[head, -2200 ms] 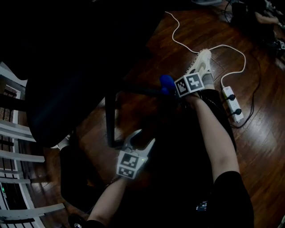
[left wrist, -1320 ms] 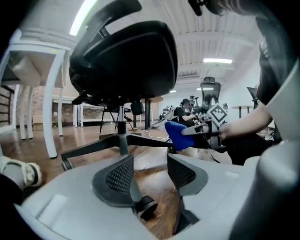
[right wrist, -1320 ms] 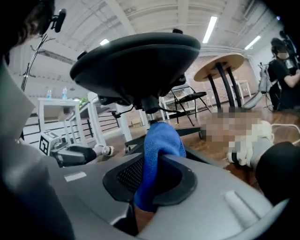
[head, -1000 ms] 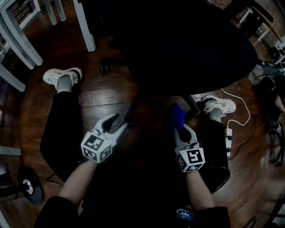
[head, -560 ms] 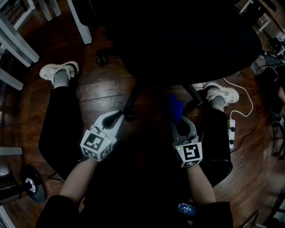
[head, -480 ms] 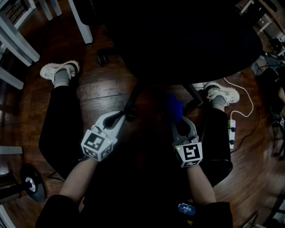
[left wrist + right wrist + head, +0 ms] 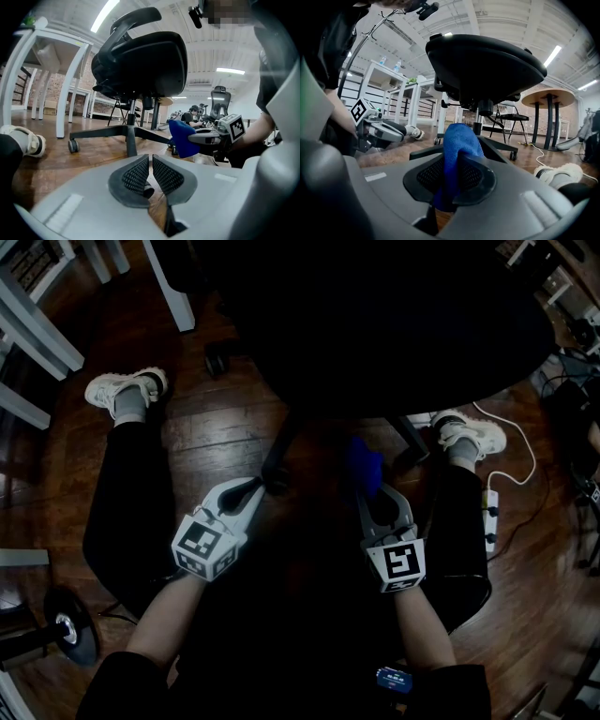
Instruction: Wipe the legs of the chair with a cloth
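Far left: white table legs (image 7: pixel 28 329) on a dark wood floor (image 7: pixel 211 427). Left shoe (image 7: pixel 117 390) beside them, pale.

Left gripper (image 7: pixel 246 495): jaws closed together, nothing between the pads. Its tips sit just beside the end of one chair leg (image 7: pixel 278 451).

One office chair (image 7: pixel 375 324). Its black seat overhangs the base and hides the hub from the head view. The left gripper view shows the centre column, two base legs and one caster (image 7: pixel 72 146) at left.

One blue cloth (image 7: pixel 364 463), clamped in the right gripper (image 7: pixel 377 495) and bunched up past the pads. It stands in front of a second chair leg (image 7: pixel 500 146); cannot tell whether they touch.

Right shoe (image 7: pixel 467 435), also pale. Far right: one white power strip (image 7: pixel 489 519), with a white cable (image 7: pixel 514 448) looping to it.

Two grippers, well apart, with the chair base between and ahead of them.
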Available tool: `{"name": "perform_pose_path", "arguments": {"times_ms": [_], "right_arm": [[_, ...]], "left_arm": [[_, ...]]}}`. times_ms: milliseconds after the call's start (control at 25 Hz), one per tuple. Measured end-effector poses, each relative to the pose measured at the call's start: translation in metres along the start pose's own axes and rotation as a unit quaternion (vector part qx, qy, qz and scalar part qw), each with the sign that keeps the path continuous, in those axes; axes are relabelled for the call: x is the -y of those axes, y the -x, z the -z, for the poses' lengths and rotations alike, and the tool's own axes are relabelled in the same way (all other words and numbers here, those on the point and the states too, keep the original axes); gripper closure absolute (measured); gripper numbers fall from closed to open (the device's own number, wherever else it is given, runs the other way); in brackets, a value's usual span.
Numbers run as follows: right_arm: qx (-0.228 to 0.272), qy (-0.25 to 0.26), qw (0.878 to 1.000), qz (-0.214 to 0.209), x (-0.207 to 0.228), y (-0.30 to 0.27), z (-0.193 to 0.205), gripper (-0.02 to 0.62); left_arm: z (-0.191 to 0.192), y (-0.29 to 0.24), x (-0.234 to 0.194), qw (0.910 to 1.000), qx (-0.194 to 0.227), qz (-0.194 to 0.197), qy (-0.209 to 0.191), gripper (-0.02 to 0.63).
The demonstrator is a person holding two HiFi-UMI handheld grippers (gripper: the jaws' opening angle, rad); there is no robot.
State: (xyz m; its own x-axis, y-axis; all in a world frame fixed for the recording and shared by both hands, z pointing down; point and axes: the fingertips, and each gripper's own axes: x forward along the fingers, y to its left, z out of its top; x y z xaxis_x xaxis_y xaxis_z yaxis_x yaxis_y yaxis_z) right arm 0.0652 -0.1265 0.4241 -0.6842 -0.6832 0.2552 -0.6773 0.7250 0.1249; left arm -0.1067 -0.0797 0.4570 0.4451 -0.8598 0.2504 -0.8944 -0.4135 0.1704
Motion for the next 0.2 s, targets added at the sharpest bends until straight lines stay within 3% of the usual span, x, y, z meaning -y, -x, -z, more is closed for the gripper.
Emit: {"name": "perform_pose_path", "arguments": {"times_ms": [200], "right_arm": [[-0.005, 0.011, 1.0, -0.002, 0.0006, -0.0026, 0.0028, 0.531]], "left_arm": [[0.0043, -0.003, -0.0004, 1.0, -0.006, -0.001, -0.001, 0.578]]}}
